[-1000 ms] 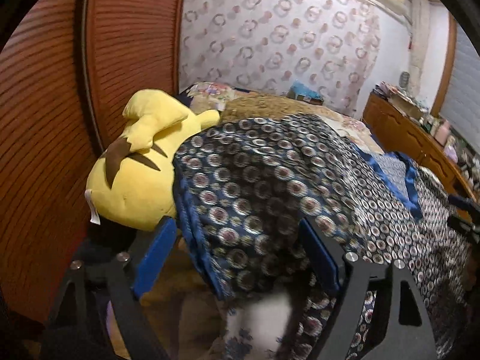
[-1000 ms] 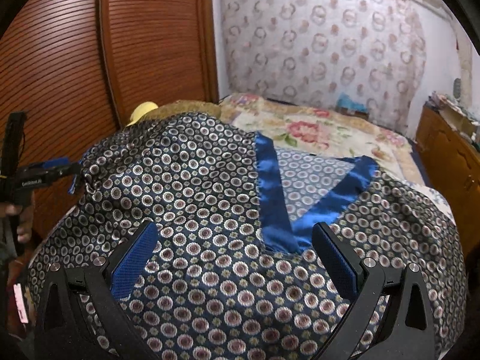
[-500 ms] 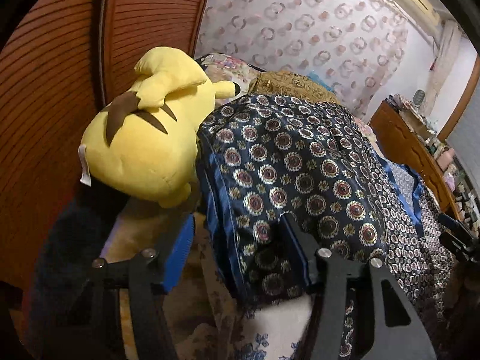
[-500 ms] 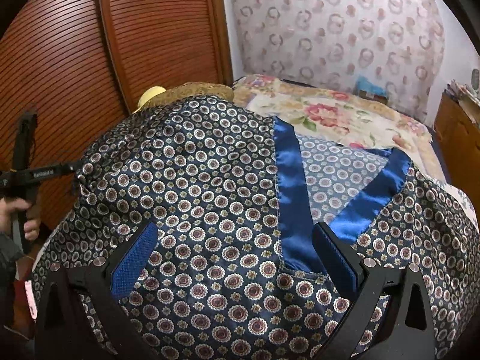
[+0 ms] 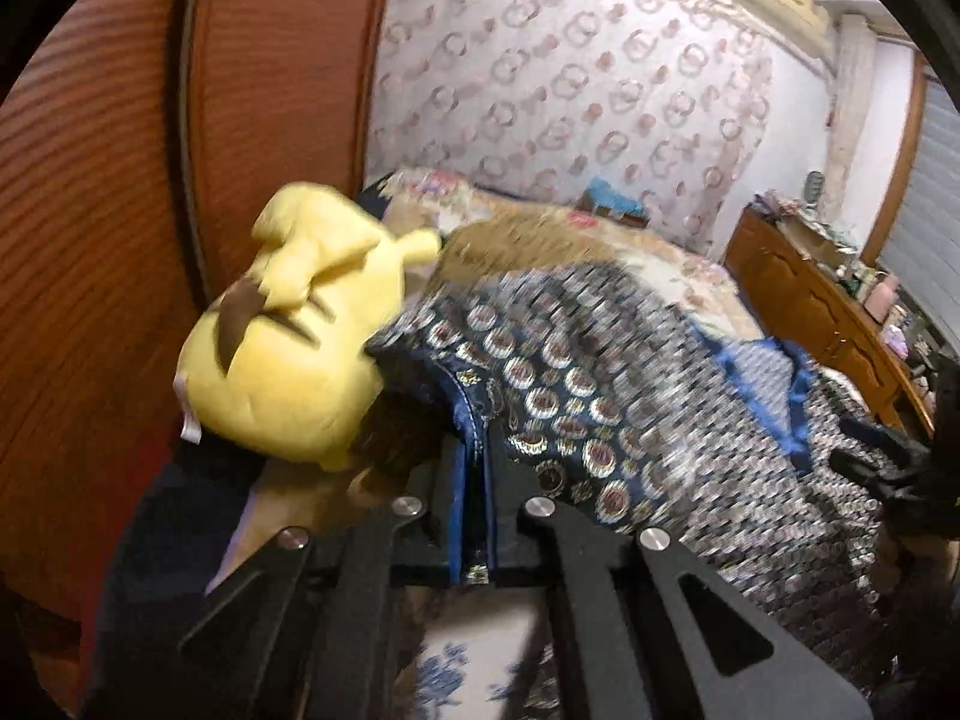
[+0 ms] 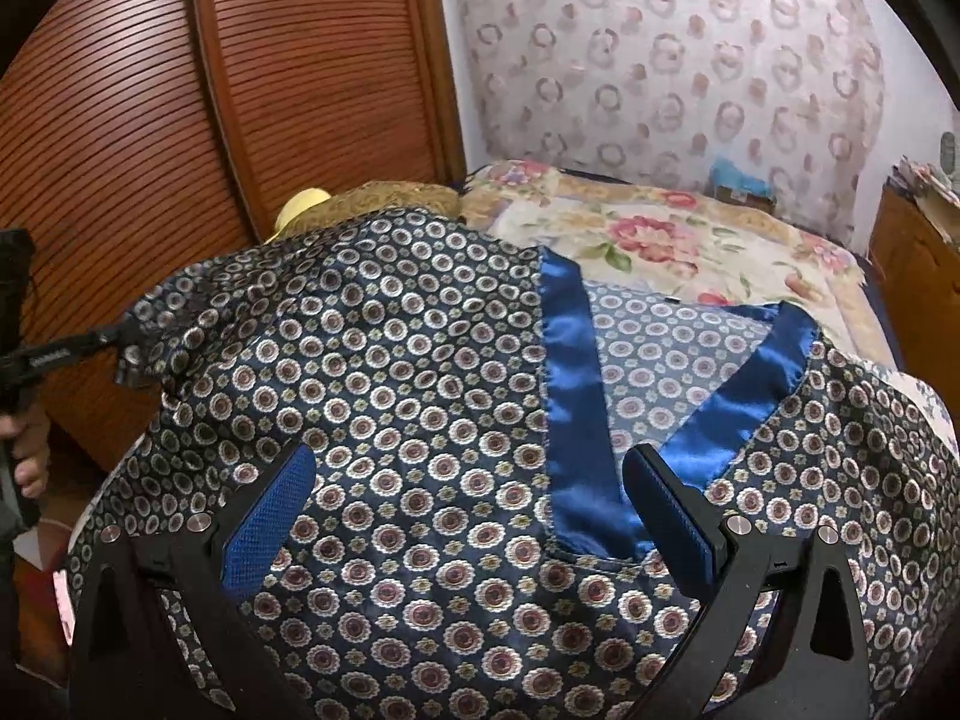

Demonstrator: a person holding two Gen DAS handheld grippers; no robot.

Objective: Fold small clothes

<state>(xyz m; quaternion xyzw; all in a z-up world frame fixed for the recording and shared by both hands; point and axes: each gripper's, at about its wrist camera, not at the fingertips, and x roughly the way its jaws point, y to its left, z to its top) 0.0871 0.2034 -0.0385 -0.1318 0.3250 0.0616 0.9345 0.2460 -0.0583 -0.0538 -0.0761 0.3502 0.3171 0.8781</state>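
**Satin garment on the bed: handling and grip**

Bedroom setting: a bed with a floral bedspread point(image 6: 690, 240) stands against a louvred wooden wardrobe point(image 6: 150, 120), with a patterned curtain behind. All places below are given relative to the yellow plush toy point(image 5: 288, 360).

Task item: a navy medallion-print satin garment point(image 6: 420, 420) with a plain blue neckline band point(image 6: 570, 372), spread across the bed just to the right of the plush toy and touching it along one edge.

Handling judgement: light, limp and probably slippery, and not fragile. It will drape and slide rather than hold a crease. The best holds look like the hemmed edges or corners, where the fabric is doubled.

Left gripper point(image 5: 477, 516): jaws together, clamped on the garment's blue-trimmed edge just below the plush toy. The picture is motion-blurred.

Right gripper point(image 6: 468, 516): jaws wide apart, over the garment front by the neckline, far from the plush toy. Nothing is held; whether the pads touch the cloth I cannot tell.
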